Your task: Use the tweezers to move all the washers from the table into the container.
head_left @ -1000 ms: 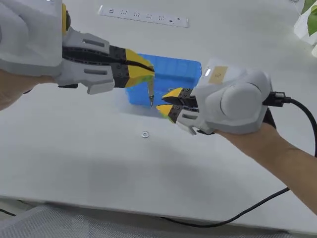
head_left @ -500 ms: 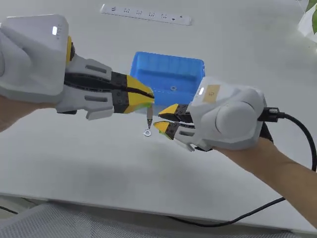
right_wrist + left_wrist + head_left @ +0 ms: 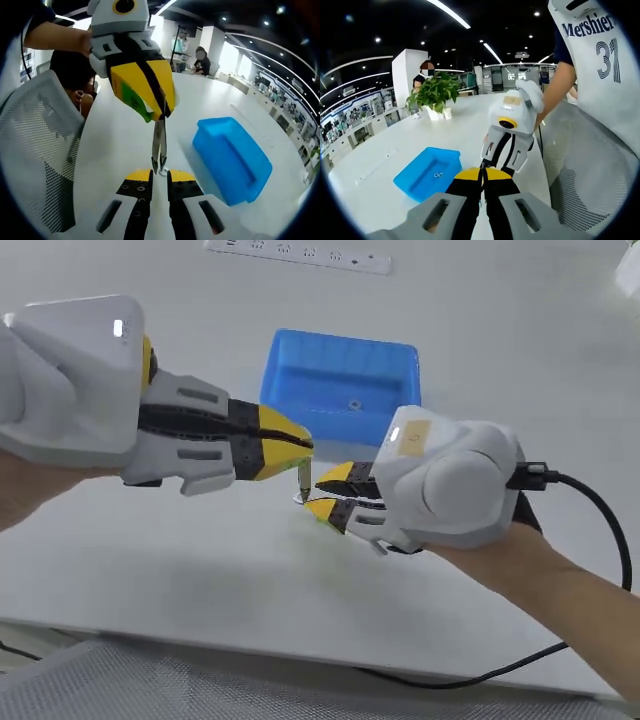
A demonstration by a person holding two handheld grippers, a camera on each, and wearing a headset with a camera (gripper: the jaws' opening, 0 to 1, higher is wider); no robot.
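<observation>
Item: washer [image 3: 299, 501], a small flat metal ring on the counter [image 3: 200, 580], on the near side of the blue container [image 3: 300, 348] and directly under the tweezers [image 3: 303, 476]. Judged light, stiff, thin and slippery, and likely to skid if pinched flat. Best gripped across the rim, one tip through the hole. The tweezers hang tips down, clamped in the left tool [image 3: 305, 447]. Right tool [image 3: 322, 495] sits just right of the tips, its jaws slightly apart and holding nothing. A second washer [image 3: 353, 405] lies inside the container.

tweezers [image 3: 159, 146]: shiny metal | container [image 3: 300, 375]: glossy blue plastic | table [image 3: 500, 340]: matt white
</observation>
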